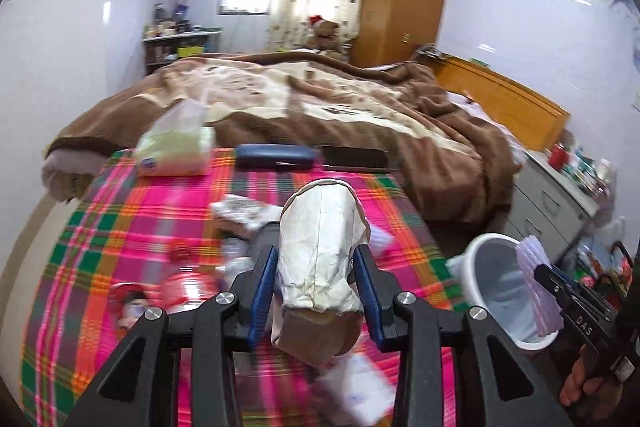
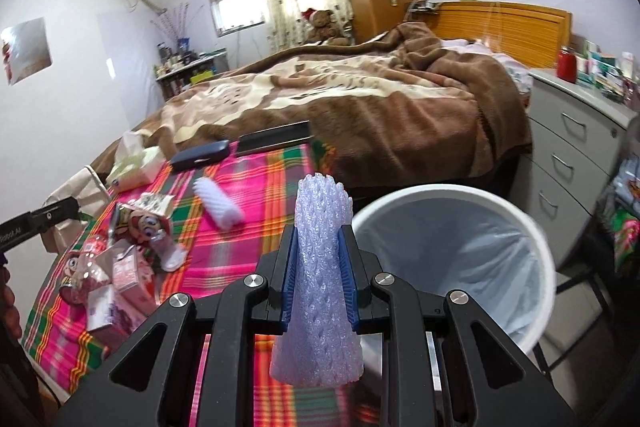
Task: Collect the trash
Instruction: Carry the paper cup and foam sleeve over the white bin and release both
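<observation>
The crumpled white-and-brown paper bag (image 1: 320, 267) sits clamped between the blue pads of the left gripper (image 1: 316, 291), jaws closed down to the bag's width, held above the pink, green and orange plaid cloth (image 1: 120, 267). At about three o'clock from it, the right gripper (image 2: 319, 279) pinches a lilac foam mesh fruit sleeve (image 2: 320, 267), its jaws nearly together with the sleeve standing upright between them. The white round bin with a pale plastic liner (image 2: 460, 251) stands just beside the cloth's edge, at two o'clock from the sleeve. On the cloth, more litter lies at nine to ten o'clock from the right gripper: a second white foam sleeve (image 2: 218, 205), small pink cartons (image 2: 128, 273) and cartoon-printed wrappers (image 2: 146, 223). Farther off, at eleven o'clock, rest a tissue pack (image 2: 134, 167), a dark blue case (image 2: 200, 155) and a black flat box (image 2: 274, 139). Beyond them lies the bed under a brown and cream blanket (image 2: 340, 99).
</observation>
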A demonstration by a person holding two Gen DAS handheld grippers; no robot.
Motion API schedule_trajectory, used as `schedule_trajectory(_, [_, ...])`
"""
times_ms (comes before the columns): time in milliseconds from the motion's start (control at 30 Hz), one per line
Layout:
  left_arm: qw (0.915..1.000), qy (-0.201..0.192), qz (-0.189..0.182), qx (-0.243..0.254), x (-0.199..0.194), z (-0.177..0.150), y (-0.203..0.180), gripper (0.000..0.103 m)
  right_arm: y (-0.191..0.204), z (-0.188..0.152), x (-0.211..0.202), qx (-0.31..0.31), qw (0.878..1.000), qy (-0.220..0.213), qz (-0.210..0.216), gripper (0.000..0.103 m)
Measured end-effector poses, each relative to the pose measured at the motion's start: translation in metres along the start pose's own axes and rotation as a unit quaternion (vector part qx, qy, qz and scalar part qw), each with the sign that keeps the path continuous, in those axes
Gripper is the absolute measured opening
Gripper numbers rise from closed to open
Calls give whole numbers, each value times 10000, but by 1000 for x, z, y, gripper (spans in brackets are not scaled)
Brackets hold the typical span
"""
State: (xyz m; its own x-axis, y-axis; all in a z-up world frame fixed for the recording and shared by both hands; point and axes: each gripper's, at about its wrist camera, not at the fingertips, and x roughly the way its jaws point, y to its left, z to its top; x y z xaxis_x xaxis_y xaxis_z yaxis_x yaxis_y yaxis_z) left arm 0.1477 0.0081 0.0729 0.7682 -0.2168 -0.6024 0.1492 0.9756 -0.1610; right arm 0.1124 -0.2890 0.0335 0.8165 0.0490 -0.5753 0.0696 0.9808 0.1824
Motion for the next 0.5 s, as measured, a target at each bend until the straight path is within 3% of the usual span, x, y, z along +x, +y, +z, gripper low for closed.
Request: schedule_trajectory(500, [9913,472,-1053,634,46,-17,-137,40,-60,-6,-1,379,9982,170,-438,21])
